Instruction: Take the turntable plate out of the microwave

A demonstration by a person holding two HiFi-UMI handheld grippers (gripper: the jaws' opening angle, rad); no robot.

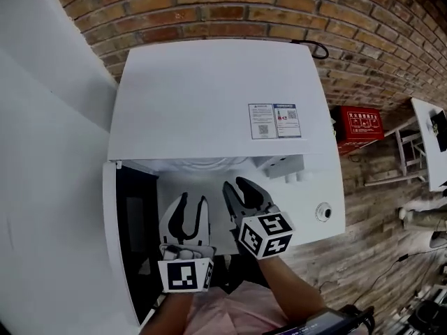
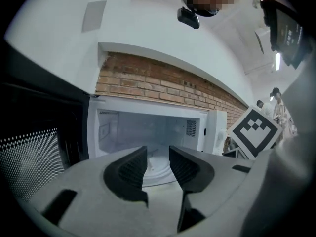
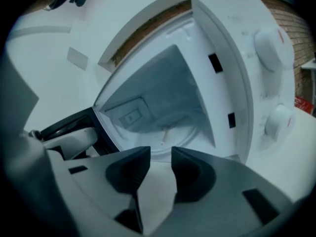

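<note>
The white microwave (image 1: 209,103) stands with its door (image 1: 129,236) swung open to the left. Its glass turntable plate (image 2: 157,166) lies flat on the cavity floor and also shows as the plate (image 3: 180,132) in the right gripper view. My left gripper (image 1: 193,201) is just in front of the opening, open, with nothing between its fingers. My right gripper (image 1: 235,184) is beside it, slightly further in, and is also open and empty. In both gripper views the plate sits beyond the fingertips, apart from the left gripper (image 2: 158,154) and the right gripper (image 3: 161,154).
The dark mesh door (image 2: 29,152) flanks the left gripper. The control panel with two knobs (image 3: 279,120) stands right of the cavity. A brick wall (image 1: 230,9) runs behind the microwave, and a red box (image 1: 360,124) sits to its right on the wooden floor.
</note>
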